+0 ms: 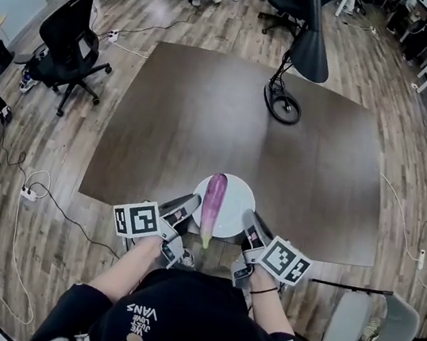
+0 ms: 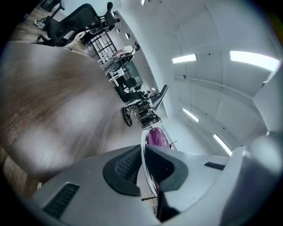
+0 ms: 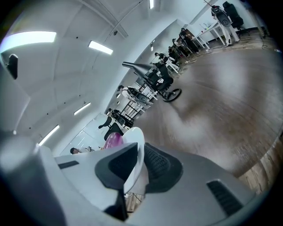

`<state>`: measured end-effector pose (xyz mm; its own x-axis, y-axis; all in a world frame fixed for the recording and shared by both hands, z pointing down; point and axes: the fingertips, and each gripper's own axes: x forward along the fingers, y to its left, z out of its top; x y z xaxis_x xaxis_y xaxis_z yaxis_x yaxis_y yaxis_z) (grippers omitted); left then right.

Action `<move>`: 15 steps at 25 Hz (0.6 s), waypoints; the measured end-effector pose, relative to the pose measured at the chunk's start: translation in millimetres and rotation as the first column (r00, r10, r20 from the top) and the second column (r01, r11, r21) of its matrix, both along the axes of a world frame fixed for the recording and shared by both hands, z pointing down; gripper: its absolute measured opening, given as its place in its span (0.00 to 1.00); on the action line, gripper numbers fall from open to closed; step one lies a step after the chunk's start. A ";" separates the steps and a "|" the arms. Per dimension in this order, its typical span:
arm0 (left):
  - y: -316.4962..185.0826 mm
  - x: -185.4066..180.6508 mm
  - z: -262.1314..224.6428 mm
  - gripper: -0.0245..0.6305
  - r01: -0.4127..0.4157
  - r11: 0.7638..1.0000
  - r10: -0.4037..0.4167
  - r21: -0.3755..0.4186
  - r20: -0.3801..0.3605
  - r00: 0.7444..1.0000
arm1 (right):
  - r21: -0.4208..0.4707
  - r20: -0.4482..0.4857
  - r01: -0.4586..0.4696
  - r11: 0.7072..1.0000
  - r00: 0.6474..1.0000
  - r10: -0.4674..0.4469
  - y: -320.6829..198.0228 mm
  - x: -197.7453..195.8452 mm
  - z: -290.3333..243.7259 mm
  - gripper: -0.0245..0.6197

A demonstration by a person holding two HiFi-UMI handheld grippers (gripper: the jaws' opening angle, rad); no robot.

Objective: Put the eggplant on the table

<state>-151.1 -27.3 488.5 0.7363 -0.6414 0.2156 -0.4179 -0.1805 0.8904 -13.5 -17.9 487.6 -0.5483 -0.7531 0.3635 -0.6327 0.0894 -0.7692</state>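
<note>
at the 6 o'clock edge of the table (image 1: 205,124), a white plate (image 1: 233,207) carries the eggplant (image 1: 214,196), which lies lengthwise with its stem end toward 6. left gripper (image 1: 189,206) pinches the plate rim at 9 o'clock; right gripper (image 1: 251,225) pinches it at 3 o'clock. cannot tell whether the plate rests on the tabletop or hangs just above it. judgement: transfer not done. eggplant is on the plate, not the table; it has yet to be moved onto the bare wood.
</note>
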 end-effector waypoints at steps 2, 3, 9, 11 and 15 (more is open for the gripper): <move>-6.4 -5.3 2.1 0.08 0.001 1.000 -0.001 -0.001 -0.002 1.000 | -0.001 -0.001 0.004 1.000 1.000 -0.004 -5.4 -5.4 1.8 0.10; -9.3 -7.0 2.6 0.08 0.004 1.000 -0.004 -0.002 -0.005 1.000 | -0.004 -0.003 0.005 1.000 1.000 -0.005 -7.8 -7.2 2.4 0.10; -27.7 -10.6 7.3 0.08 0.028 0.999 -0.028 -0.021 -0.012 1.000 | -0.014 -0.009 0.030 0.999 1.000 -0.030 -31.6 -10.5 5.1 0.10; -37.3 -10.9 9.3 0.08 0.042 0.999 -0.042 -0.024 -0.011 0.999 | -0.014 -0.009 0.045 0.999 0.999 -0.045 -43.7 -10.7 7.1 0.10; -58.2 -8.5 11.1 0.08 0.079 0.997 -0.079 -0.025 -0.007 0.997 | -0.019 -0.007 0.078 0.997 0.997 -0.078 -69.1 -8.5 10.0 0.10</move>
<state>-159.6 -85.5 499.6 0.6850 -0.6925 0.2262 -0.4229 -0.1252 0.8975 -22.0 -87.0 497.6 -0.6020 -0.7013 0.3819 -0.6305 0.1240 -0.7662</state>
